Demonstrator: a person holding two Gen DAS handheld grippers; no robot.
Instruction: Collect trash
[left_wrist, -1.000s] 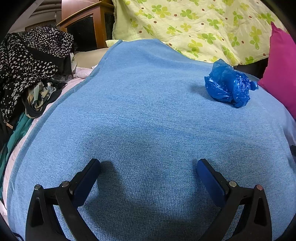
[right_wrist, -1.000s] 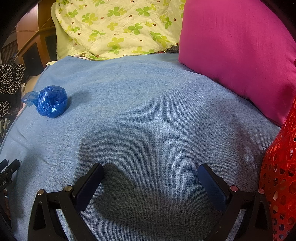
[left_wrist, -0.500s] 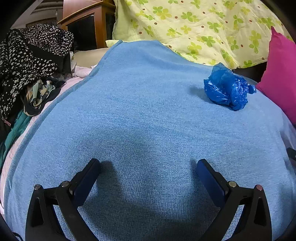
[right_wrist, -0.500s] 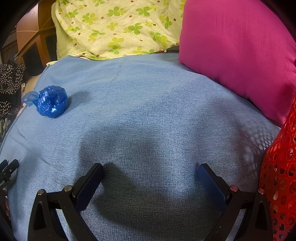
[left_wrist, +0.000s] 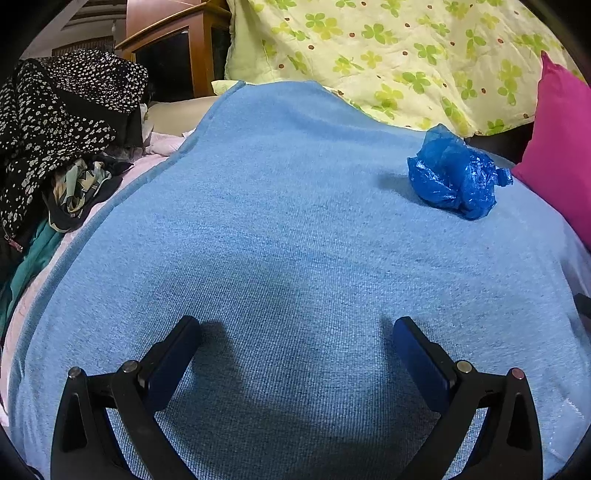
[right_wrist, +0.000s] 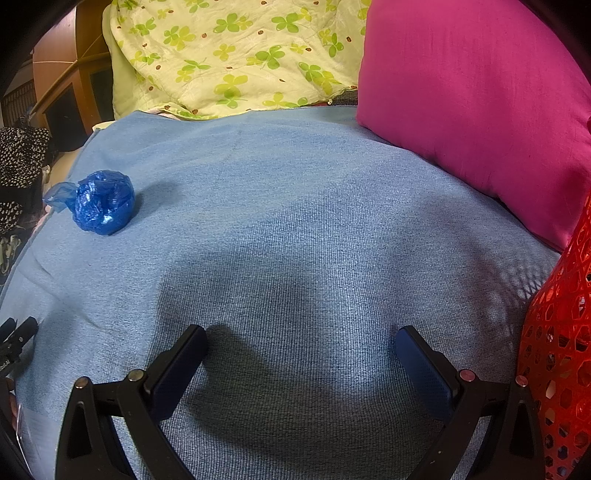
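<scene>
A crumpled blue plastic bag (left_wrist: 454, 177) lies on the light blue blanket (left_wrist: 280, 221), far right in the left wrist view. It also shows in the right wrist view (right_wrist: 103, 201), at the far left. My left gripper (left_wrist: 297, 328) is open and empty, low over the blanket, well short of the bag. My right gripper (right_wrist: 301, 338) is open and empty over the blanket's middle, with the bag far ahead to its left. A red mesh basket (right_wrist: 561, 332) stands at the right gripper's right side.
A pink pillow (right_wrist: 480, 92) and a yellow clover-print quilt (right_wrist: 229, 55) bound the back. A heap of dark dotted clothes (left_wrist: 55, 118) lies off the blanket's left edge. A wooden cabinet (left_wrist: 177, 44) stands behind.
The left gripper has swung slightly; the blue bag has shifted a little up in its view. The right gripper has stayed still.
</scene>
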